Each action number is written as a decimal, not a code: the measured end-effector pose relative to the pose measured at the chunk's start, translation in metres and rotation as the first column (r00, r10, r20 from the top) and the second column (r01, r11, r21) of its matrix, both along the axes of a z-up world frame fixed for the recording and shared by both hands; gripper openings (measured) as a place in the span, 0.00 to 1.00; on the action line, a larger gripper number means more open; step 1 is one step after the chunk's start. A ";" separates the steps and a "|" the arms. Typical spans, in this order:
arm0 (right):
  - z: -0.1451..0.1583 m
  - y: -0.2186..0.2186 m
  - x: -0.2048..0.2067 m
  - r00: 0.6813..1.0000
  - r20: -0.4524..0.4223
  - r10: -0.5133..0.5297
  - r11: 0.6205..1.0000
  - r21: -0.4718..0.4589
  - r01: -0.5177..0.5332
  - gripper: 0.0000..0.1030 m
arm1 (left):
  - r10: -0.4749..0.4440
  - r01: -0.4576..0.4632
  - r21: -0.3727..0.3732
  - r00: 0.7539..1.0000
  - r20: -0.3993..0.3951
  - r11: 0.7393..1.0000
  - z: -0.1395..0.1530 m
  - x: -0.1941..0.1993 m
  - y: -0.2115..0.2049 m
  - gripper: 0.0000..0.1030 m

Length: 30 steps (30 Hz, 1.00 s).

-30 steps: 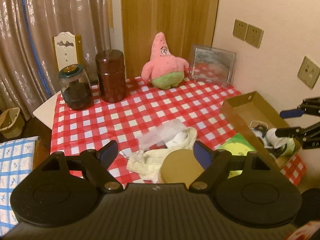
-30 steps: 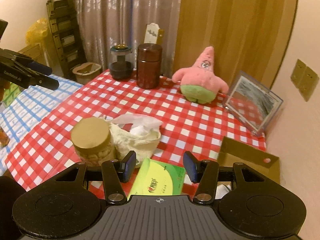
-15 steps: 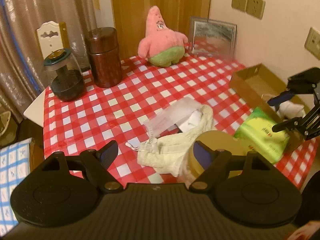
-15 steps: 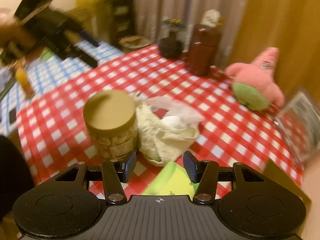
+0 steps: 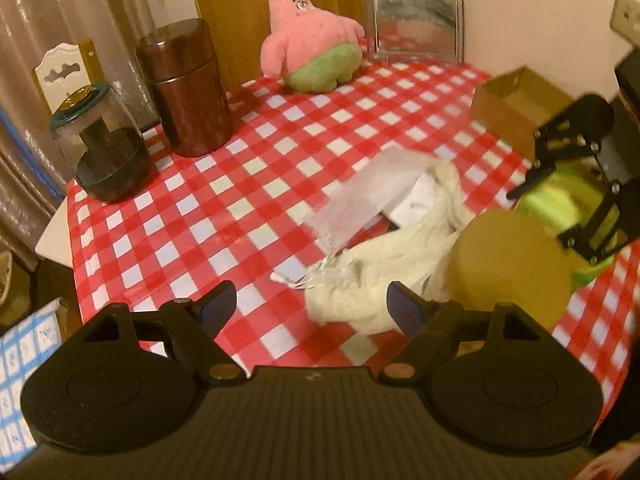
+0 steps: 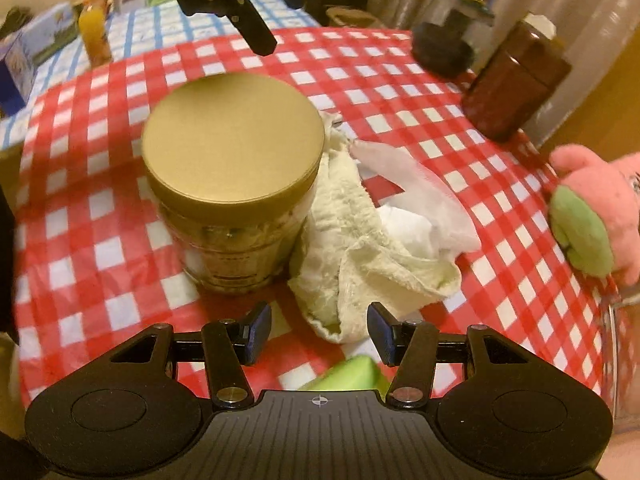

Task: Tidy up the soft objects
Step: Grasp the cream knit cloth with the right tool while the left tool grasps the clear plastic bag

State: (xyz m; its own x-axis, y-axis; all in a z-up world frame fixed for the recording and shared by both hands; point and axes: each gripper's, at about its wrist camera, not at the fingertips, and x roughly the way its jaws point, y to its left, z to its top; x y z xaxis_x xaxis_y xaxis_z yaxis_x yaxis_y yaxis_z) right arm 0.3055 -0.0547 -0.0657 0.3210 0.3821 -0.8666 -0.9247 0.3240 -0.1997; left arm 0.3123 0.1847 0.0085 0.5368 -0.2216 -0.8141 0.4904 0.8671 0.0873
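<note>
A crumpled cream cloth lies mid-table against a gold-lidded jar. A white tissue rests on its far side. My left gripper hovers open just short of the cloth's near end, nothing between its fingers. My right gripper stands open low over the cloth's other end; the cloth's tip shows in the gap, but the pads are not on it. A green pack lies under the right gripper. A pink plush star sits at the back.
The red checked tablecloth also carries a brown canister, a glass jar with dark contents, a picture frame and an open cardboard box by the wall. A blue checked surface with boxes lies beyond the table.
Both grippers have come down toward the table and closer to the cloth and jar. The right gripper has rolled and swung in over the green pack. Neither has changed its opening.
</note>
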 end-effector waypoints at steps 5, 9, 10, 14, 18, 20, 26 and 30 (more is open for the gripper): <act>-0.013 0.015 0.013 0.999 -0.012 0.034 0.999 -0.034 -0.035 0.52 | 0.001 -0.002 -0.003 1.000 -0.016 1.000 -0.017 0.005 0.009 0.78; -0.026 0.022 0.021 0.998 -0.029 0.058 0.996 -0.066 -0.060 0.52 | -0.012 0.012 -0.001 1.000 -0.010 1.000 -0.026 0.007 0.012 0.78; -0.029 0.023 0.023 0.998 -0.031 0.059 0.995 -0.077 -0.062 0.52 | -0.017 0.017 -0.001 1.000 -0.010 1.000 -0.028 0.008 0.012 0.78; -0.037 0.025 0.027 0.998 -0.028 0.059 0.994 -0.094 -0.062 0.51 | -0.020 0.020 0.002 1.000 -0.009 1.000 -0.034 0.010 0.014 0.78; -0.040 0.023 0.029 0.999 -0.029 0.046 0.996 -0.080 -0.048 0.26 | -0.017 0.017 -0.004 1.000 -0.012 1.000 -0.039 0.012 0.015 0.78; -0.036 0.021 0.030 0.999 -0.022 0.030 0.998 -0.060 -0.031 0.20 | -0.016 0.016 -0.003 1.000 -0.014 1.000 -0.040 0.012 0.015 0.78; -0.005 0.008 0.024 1.000 0.029 0.005 1.000 0.023 -0.005 0.11 | -0.006 0.006 -0.006 1.000 -0.006 1.000 -0.034 0.011 0.015 0.78; 0.024 -0.005 0.019 0.995 0.083 -0.049 0.994 0.102 0.040 0.10 | -0.006 0.006 0.006 1.000 0.011 1.000 -0.025 0.013 0.015 0.78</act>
